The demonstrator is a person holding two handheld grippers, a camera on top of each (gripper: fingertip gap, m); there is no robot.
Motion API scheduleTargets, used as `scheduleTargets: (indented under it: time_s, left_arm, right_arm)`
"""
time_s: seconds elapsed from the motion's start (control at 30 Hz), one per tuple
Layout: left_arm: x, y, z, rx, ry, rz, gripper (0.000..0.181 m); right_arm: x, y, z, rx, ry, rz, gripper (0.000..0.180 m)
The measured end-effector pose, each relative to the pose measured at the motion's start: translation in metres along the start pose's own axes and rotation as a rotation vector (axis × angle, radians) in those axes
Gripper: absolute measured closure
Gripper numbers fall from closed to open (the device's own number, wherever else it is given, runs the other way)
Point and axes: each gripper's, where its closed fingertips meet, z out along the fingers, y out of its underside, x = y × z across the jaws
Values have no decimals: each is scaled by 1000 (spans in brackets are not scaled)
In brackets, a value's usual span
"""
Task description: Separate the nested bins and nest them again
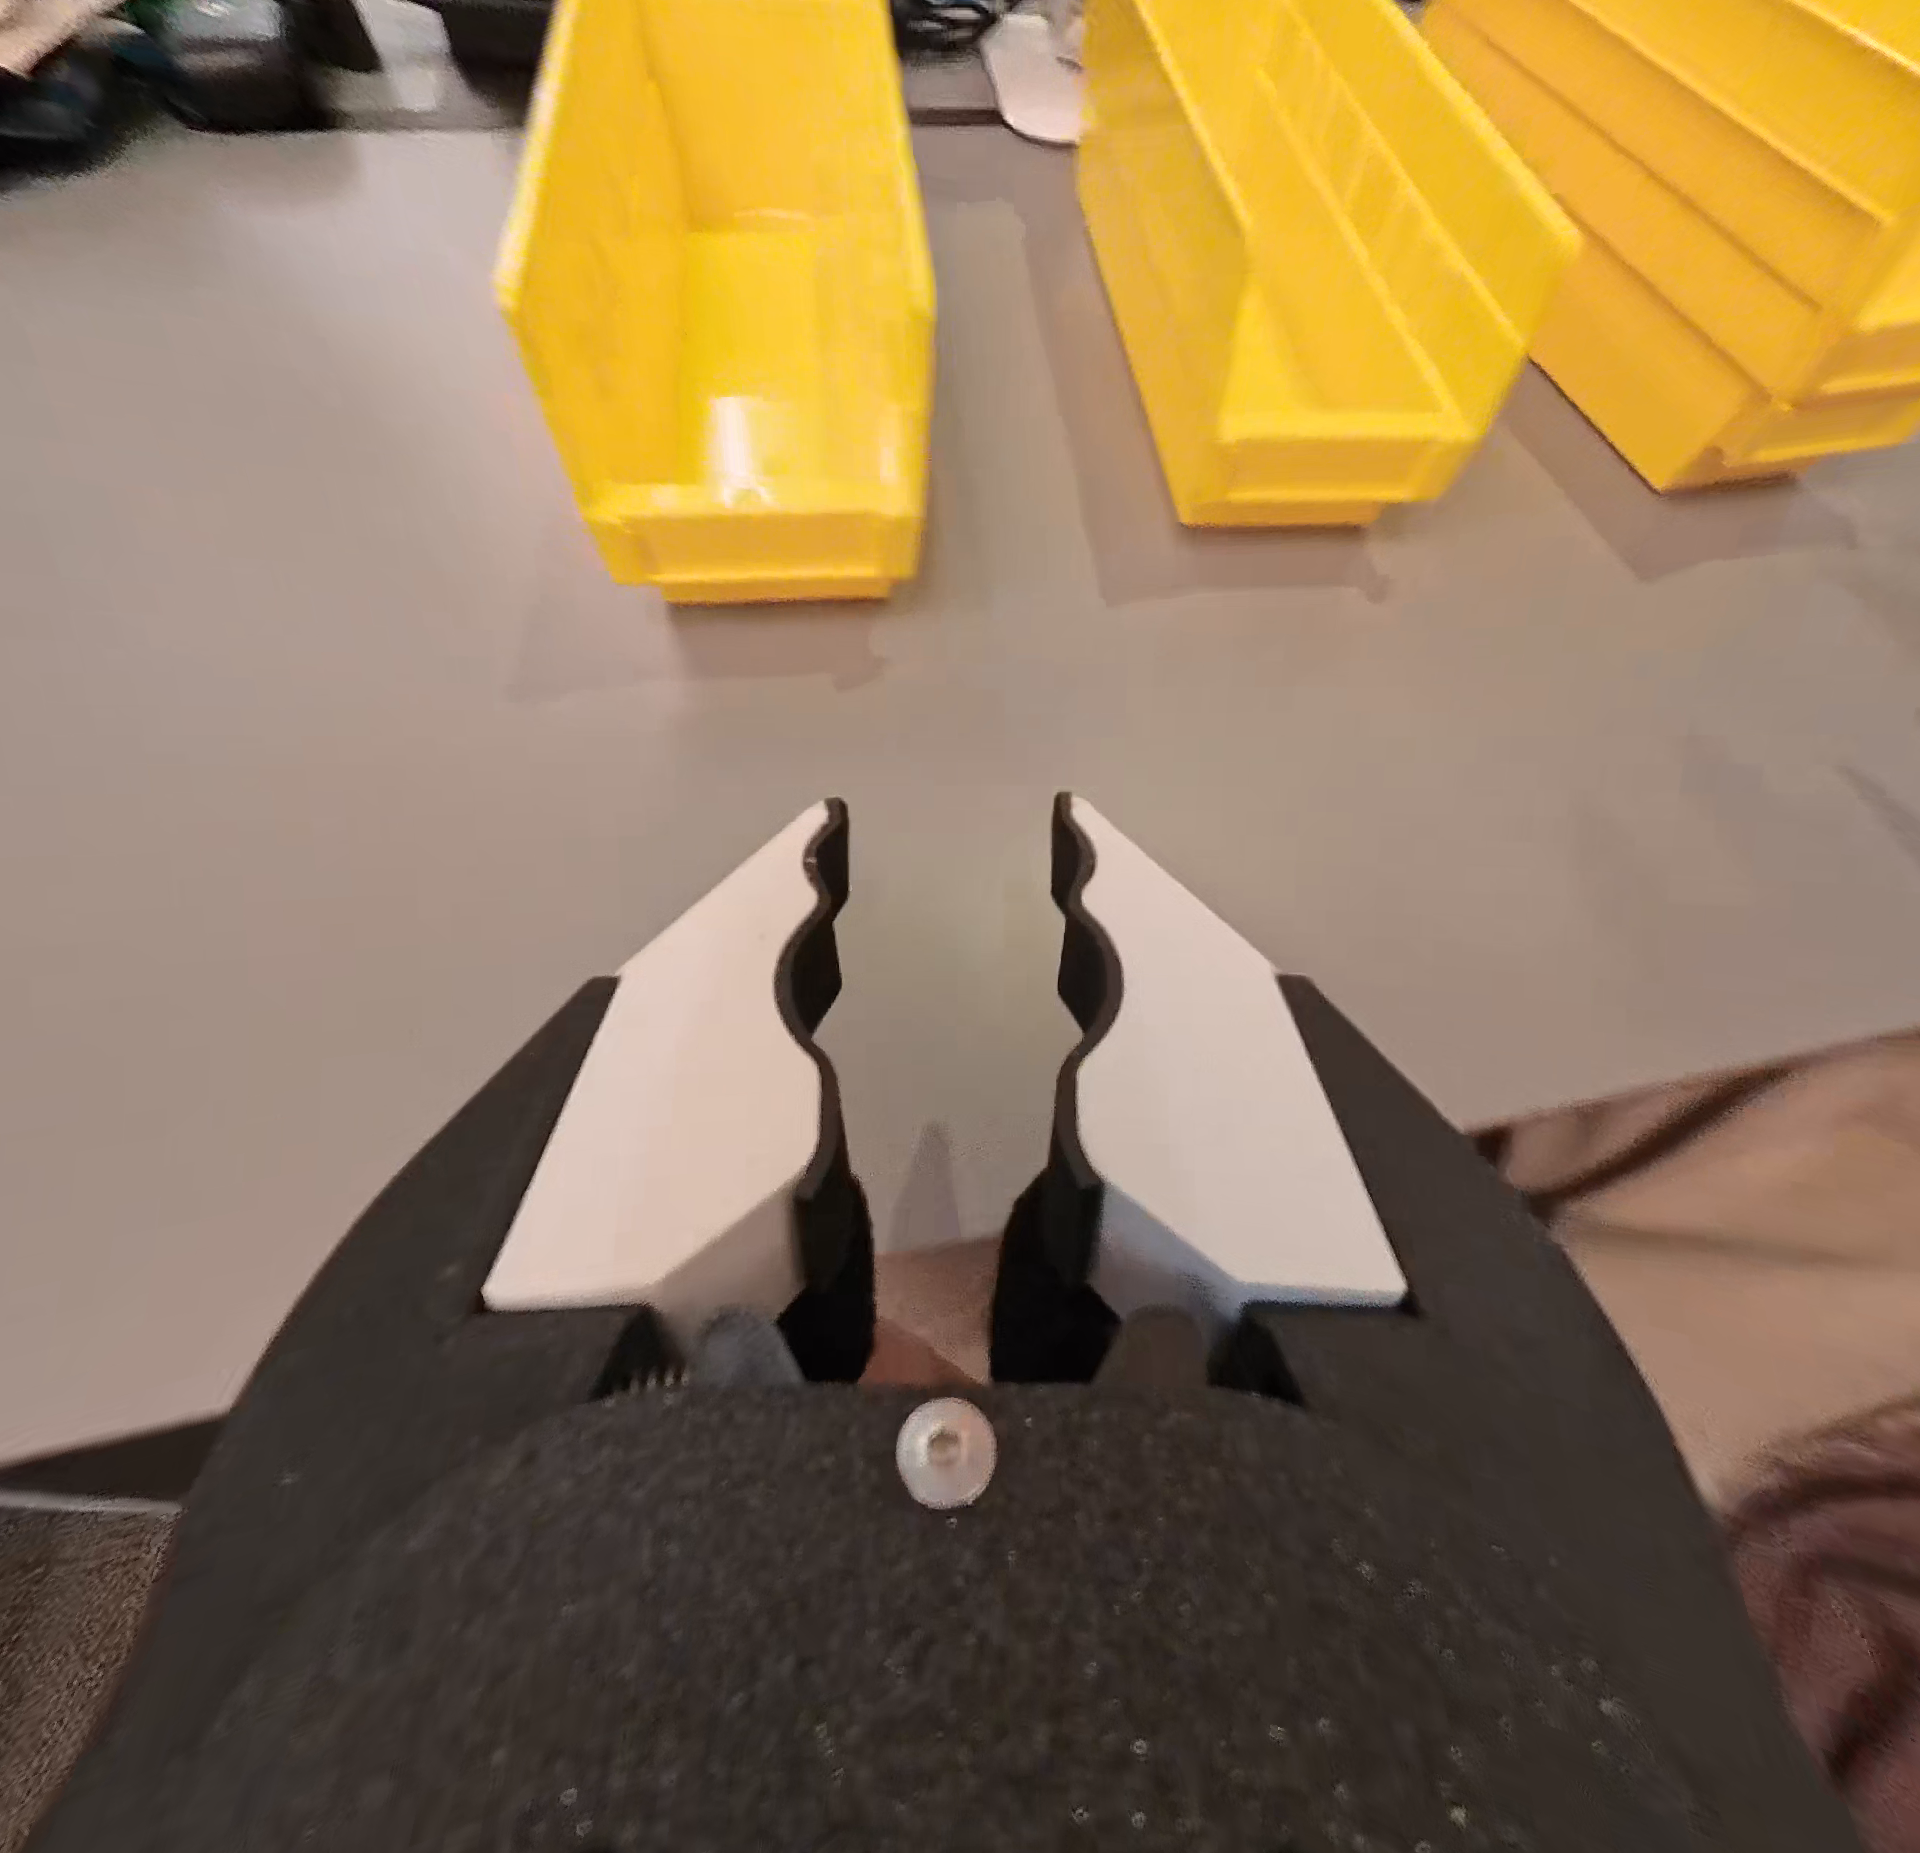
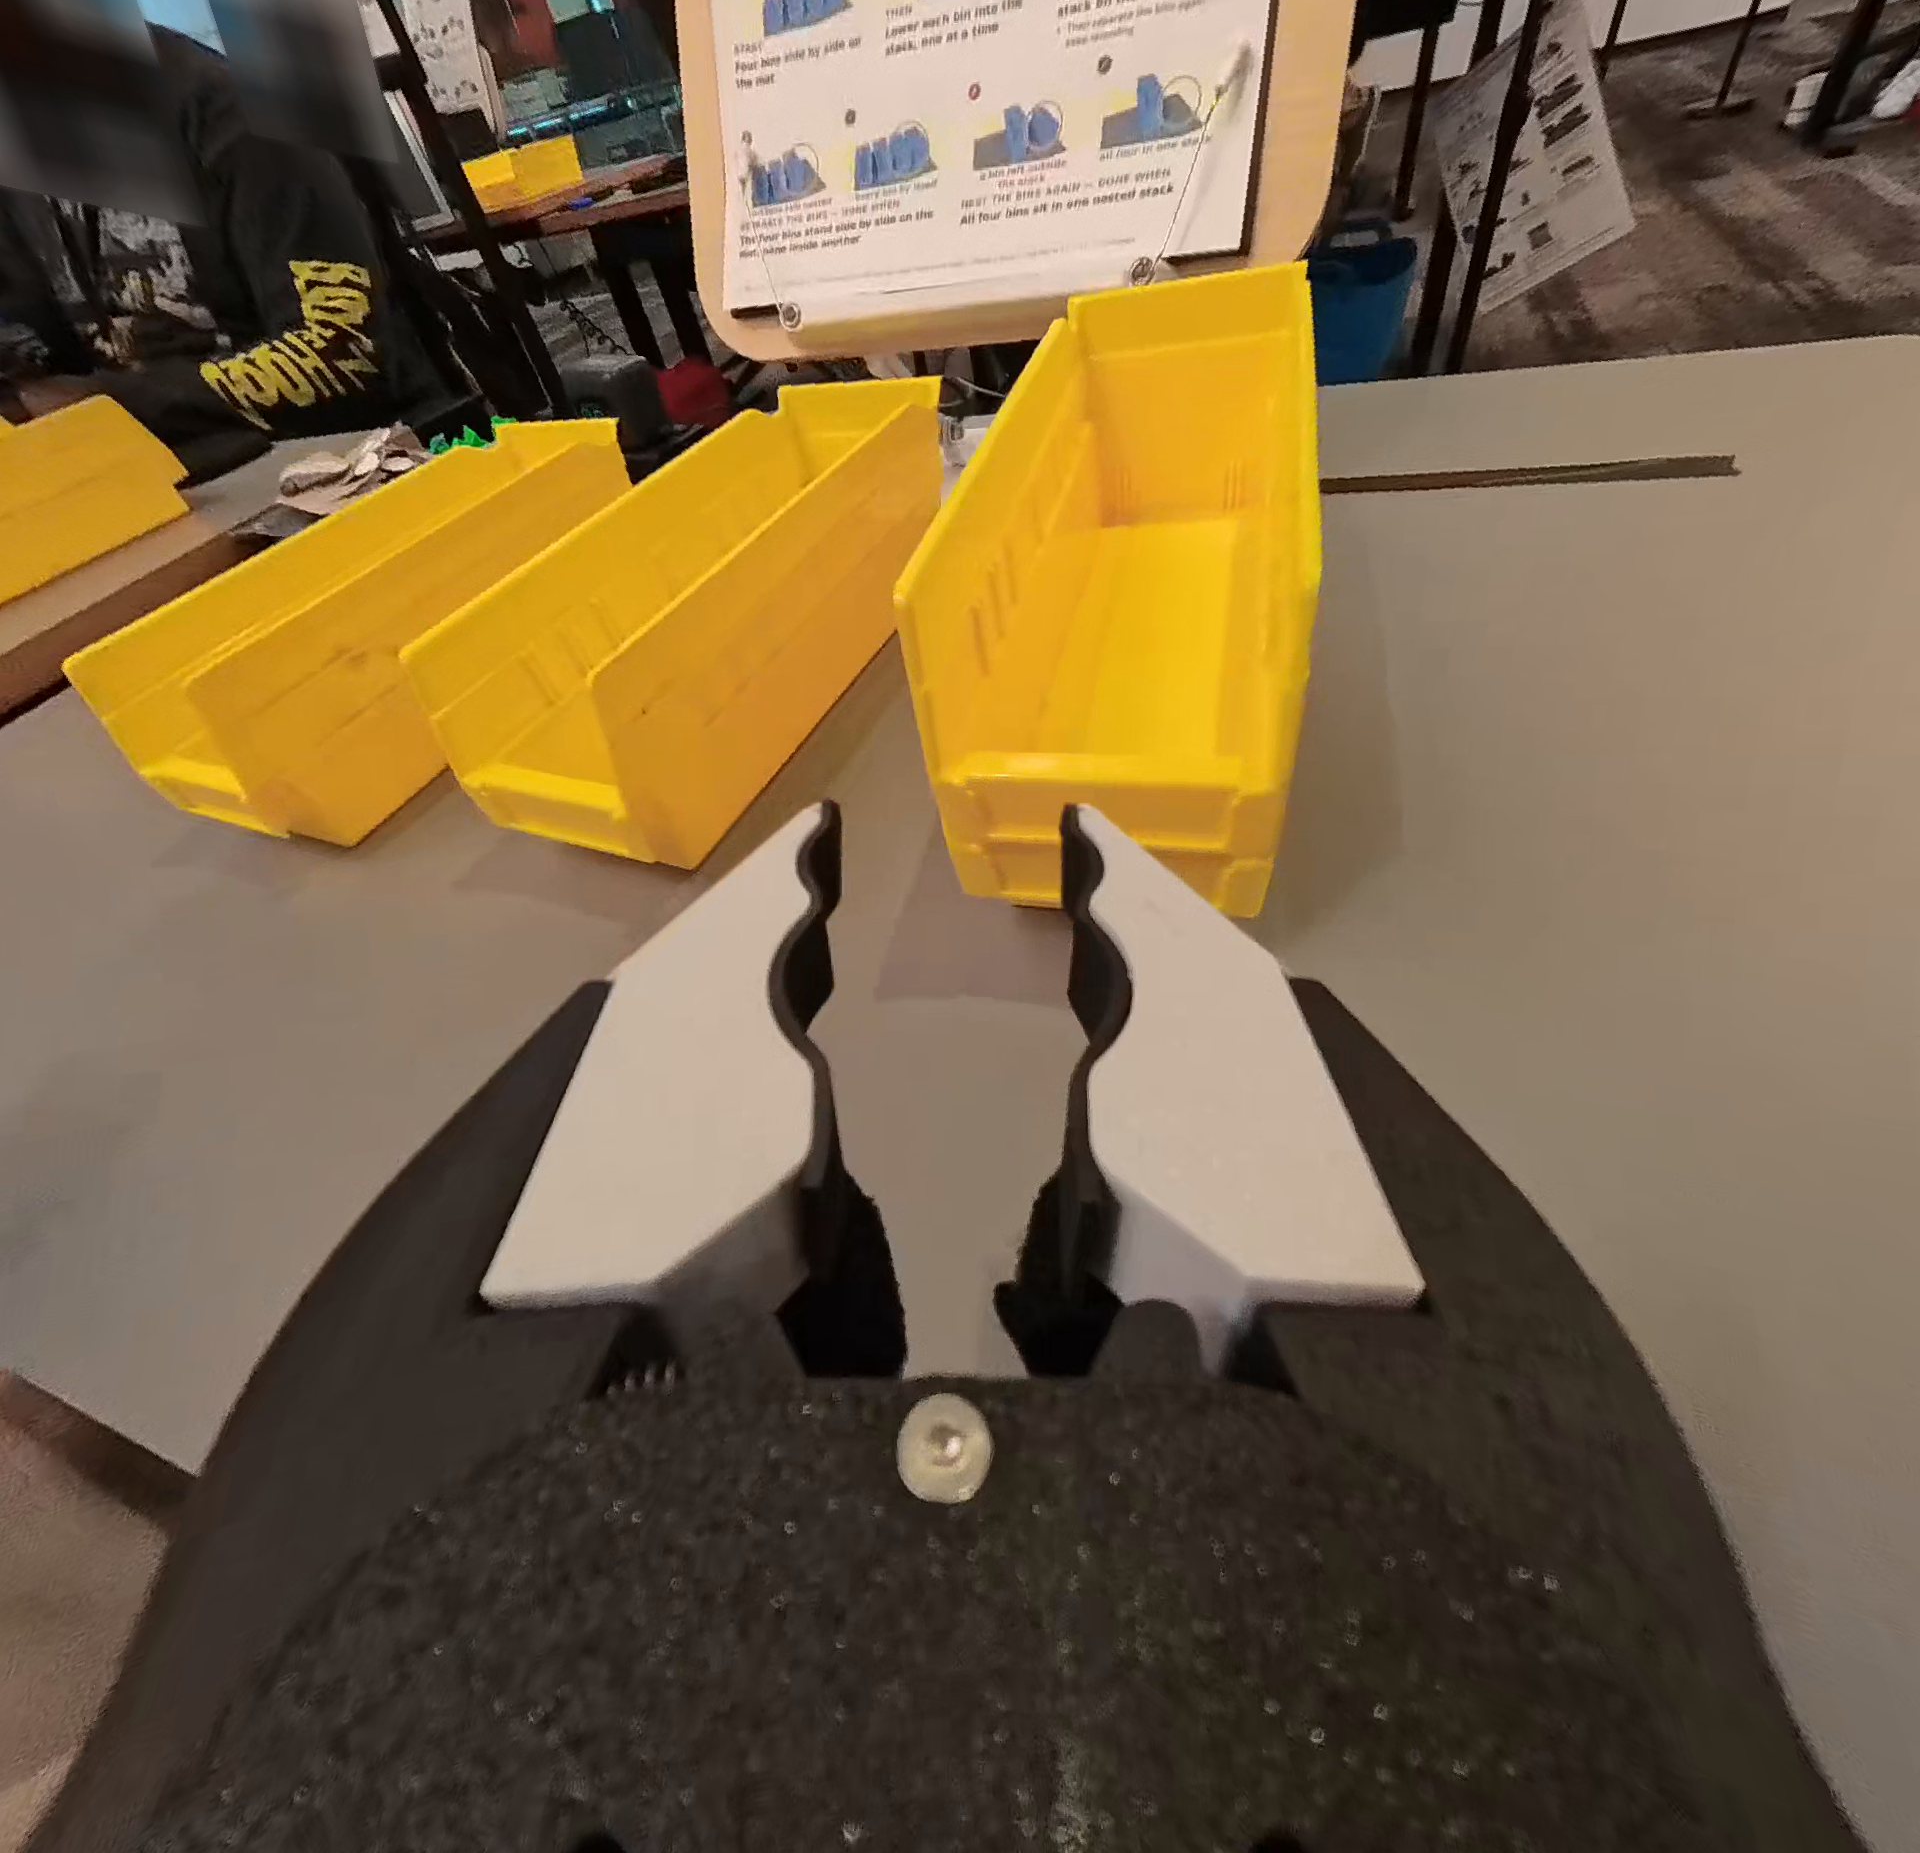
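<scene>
Broadly, a flat grey table (image 2: 1558,764) carries everything; three long yellow plastic bin units stand side by side on it, apart from one another, open tops up; at the right end sits the nested stack of yellow bins (image 2: 1122,598), where two stepped rims show at the near end, one bin seated inside another; the middle single yellow bin (image 2: 675,650) and the left single yellow bin (image 2: 301,681) stand separately. Beyond the stack, a tan board holding a white instruction sheet (image 2: 997,110) stands upright. Nearer, the right gripper (image 2: 945,816) hovers just before the stack's near end, white fingers parted, gripping nothing; the left gripper (image 1: 949,811) hangs over bare table, likewise parted and empty.
</scene>
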Motion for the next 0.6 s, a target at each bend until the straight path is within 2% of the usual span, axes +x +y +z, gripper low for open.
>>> scheduleTargets:
  time_s: [0.2, 0.4, 0.47, 0.5, 0.53, 0.6]
  left_arm:
    - [-92, -37, 66, 11, -143, 66, 139]
    - [-113, -70, 133, 89, -115, -1, 141]
    - [-111, -80, 145, 125, -113, -17, 155]
    - [-109, -83, 149, 140, -114, -21, 172]
    - [-109, -85, 152, 144, -121, -19, 181]
    - [-107, -86, 154, 137, -129, -28, 181]
  right_arm:
    - [0, -1, 1, 1, -31, 4, 139]
    - [-3, -1, 6, -6, -50, 16, 139]
    - [-1, 1, 6, -12, -44, 5, 140]
    - [0, 1, 6, -17, -41, 2, 140]
    - [2, 3, 6, -23, -39, 2, 141]
    - [6, 4, 6, -33, -27, 9, 141]
